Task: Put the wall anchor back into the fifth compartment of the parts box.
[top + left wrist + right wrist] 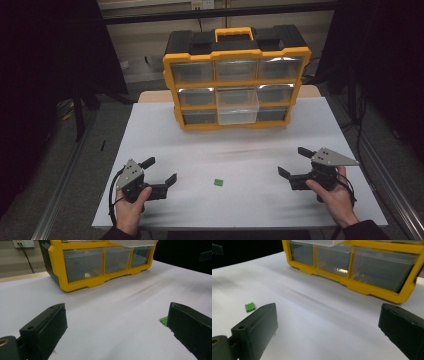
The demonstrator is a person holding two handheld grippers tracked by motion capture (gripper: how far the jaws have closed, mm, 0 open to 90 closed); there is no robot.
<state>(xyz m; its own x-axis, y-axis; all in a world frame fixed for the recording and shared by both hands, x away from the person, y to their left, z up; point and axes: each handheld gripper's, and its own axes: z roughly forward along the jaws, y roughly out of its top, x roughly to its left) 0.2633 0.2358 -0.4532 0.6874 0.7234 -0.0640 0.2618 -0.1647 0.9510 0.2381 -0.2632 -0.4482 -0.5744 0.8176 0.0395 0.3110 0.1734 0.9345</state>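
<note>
Between both wide-jawed grippers lies the green block [218, 182]; the left gripper [161, 176] should approach toward three o'clock, straddling it squarely; the right gripper [291, 164] waits.

Workshop: parts organizer [235, 80], bench table [150, 140].

Bare table [240, 155] mid-span, organizer [235, 80] blocking rear, drawer [238, 106] protruding

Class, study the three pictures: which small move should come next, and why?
Probably the left gripper should slide toward the green block. Its jaws stand open, the block lies loose on the table nearby, and the organiser's middle drawer is pulled out.
</note>
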